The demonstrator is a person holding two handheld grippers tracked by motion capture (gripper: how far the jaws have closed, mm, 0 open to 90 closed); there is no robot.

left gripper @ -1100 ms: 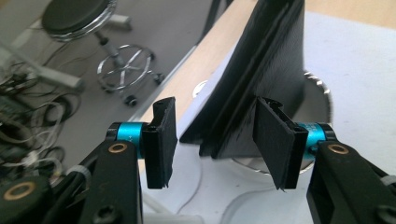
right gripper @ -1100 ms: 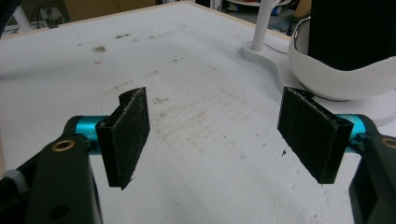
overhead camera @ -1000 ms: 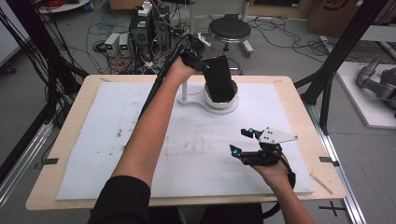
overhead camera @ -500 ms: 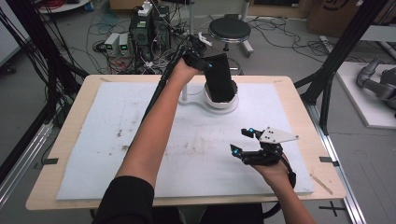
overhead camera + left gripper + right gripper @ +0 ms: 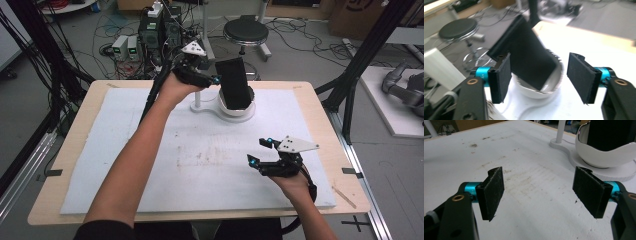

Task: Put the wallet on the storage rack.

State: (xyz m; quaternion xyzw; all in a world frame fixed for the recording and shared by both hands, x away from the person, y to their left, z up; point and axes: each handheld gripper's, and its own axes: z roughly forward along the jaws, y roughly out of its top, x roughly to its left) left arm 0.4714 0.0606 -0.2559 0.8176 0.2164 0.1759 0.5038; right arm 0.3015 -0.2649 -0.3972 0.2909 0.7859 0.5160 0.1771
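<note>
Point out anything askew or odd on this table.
The black slab stands tilted in the white bowl, leaning on its rim rather than lying flat. The white mat bears brown stains near its middle.

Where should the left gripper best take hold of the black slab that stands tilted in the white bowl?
Probably the black slab by its free upper part, above the white bowl rim. The left gripper is open, coming from the left; pads across the thin flat faces should hold better than the edges.

Readable text: none anywhere in these views.
Black block (image 5: 235,82): plain faces, no label or brand.
White bowl (image 5: 235,109): bare, unmarked.
Boxes on the floor (image 5: 155,30): too small and blurred to read.
</note>
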